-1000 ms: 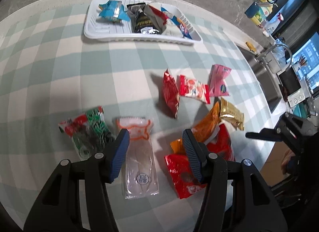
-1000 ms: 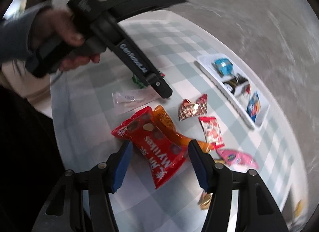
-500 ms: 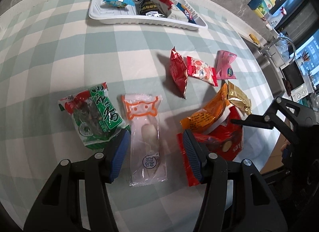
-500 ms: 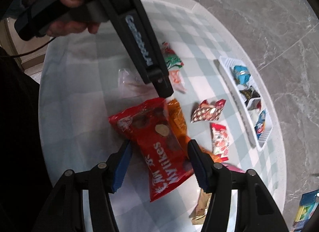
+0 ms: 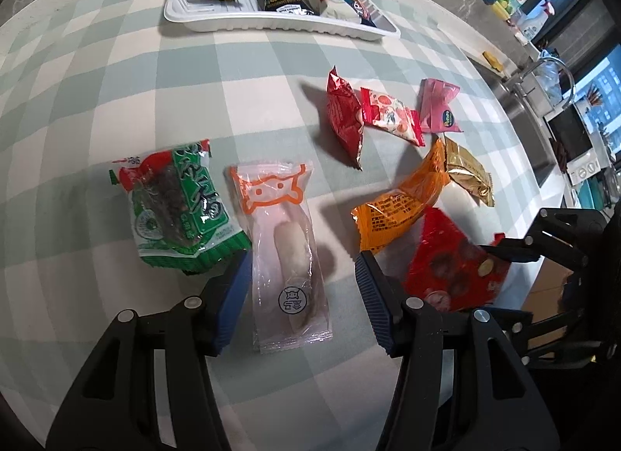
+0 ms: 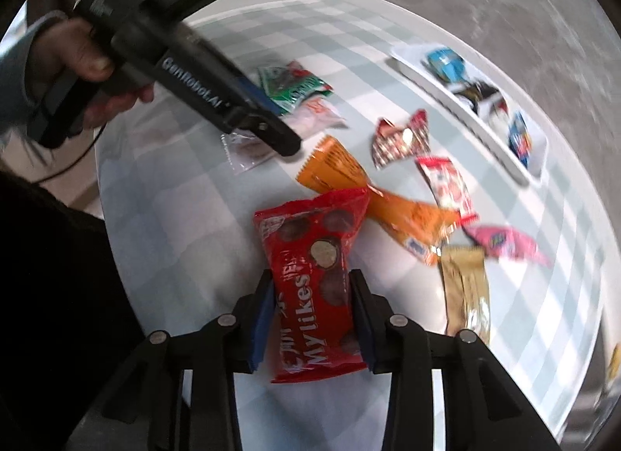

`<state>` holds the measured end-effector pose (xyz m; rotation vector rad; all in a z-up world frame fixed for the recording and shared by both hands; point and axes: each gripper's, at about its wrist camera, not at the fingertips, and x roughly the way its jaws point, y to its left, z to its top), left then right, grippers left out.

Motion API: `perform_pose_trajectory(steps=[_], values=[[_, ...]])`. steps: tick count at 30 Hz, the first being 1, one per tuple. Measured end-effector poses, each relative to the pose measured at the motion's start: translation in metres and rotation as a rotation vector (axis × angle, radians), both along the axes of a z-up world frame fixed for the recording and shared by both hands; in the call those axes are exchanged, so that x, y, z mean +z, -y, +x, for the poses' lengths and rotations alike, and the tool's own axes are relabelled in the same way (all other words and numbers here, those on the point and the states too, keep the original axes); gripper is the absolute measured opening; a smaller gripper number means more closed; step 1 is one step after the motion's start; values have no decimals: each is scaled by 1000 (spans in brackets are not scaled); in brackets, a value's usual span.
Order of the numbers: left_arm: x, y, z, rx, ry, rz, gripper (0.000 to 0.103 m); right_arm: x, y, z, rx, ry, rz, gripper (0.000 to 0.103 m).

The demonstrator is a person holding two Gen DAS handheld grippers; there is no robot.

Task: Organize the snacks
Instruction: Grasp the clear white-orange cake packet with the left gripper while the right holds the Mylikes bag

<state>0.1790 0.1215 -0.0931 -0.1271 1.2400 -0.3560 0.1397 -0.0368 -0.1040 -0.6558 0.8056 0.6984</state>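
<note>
1. A round table point(image 5: 116, 63) under a soft cloth checked in pale green and white stands on a grey, marble-veined floor; beyond its far right edge lie a steel sink and a cluttered counter by the windows.
2. At the far side of the table sits a shallow, ribbed white plastic tray point(image 5: 217, 22), long and rectangular, holding crinkled packets in blue, black and red.
3. Loose on the cloth are glossy foil and film snacks: a green-and-red printed pack point(image 5: 174, 206), a clear film sleeve point(image 5: 285, 253) with an orange cat outline and a pale oblong piece inside, an orange packet point(image 5: 403, 202), a gold foil one point(image 5: 465, 175), a pink one point(image 5: 438, 105) and two red ones near the middle.
4. The left claw point(image 5: 300, 288) stands open, its ribbed blue pads either side of the clear sleeve's lower half, not pressing it.
5. The right claw point(image 6: 312, 319) has just been closing and now pinches the lower half of a shiny red "Mylikes" bag point(image 6: 314, 268), printed with round chocolate balls; its pads meet the bag's two long edges. The bag's upper end overlaps the orange packet.
6. A hand point(image 6: 77, 70) in a grey sleeve grips the matte black handle of the left tool.
</note>
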Motion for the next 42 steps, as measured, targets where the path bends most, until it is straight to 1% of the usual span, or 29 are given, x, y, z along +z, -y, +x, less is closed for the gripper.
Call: perform_pose_trajectory(steps=[6,13,17,21,27,28,30,31,32,33,34,35,38,42], values=[[-2,8,3,-25,18,40,54,1,12,2,-66,-46,70,39],[-4,20,3,-57,45,70,65,1,10,8,-109,-67,100,39],[-6,29,0,-84,63,110,69,0,9,12,-127,-80,112,39],[-7,34,-3,-98,85,140,70,-2,11,16,-146,-95,119,39],[-8,33,-7,-108,106,148,70,-6,13,19,-167,-123,124,40],[-9,33,-7,-110,110,148,69,-7,14,20,-171,-124,125,40],[-8,31,-9,-106,119,166,60,-6,16,20,-179,-124,138,40],[-8,30,-9,-100,124,177,48,-5,17,19,-183,-118,150,37],[-7,26,-10,-89,132,186,30,-4,18,19,-185,-116,159,34],[-6,21,-9,-70,132,175,26,-3,20,19,-190,-121,174,33],[-6,15,-9,-58,122,142,26,-2,22,20,-196,-132,194,33],[-6,12,-9,-55,118,130,24,-1,25,21,-202,-141,213,32],[-5,9,-11,-61,113,119,24,2,29,23,-207,-156,245,32],[-1,3,-15,-47,104,72,23,7,38,24,-220,-183,301,32]])
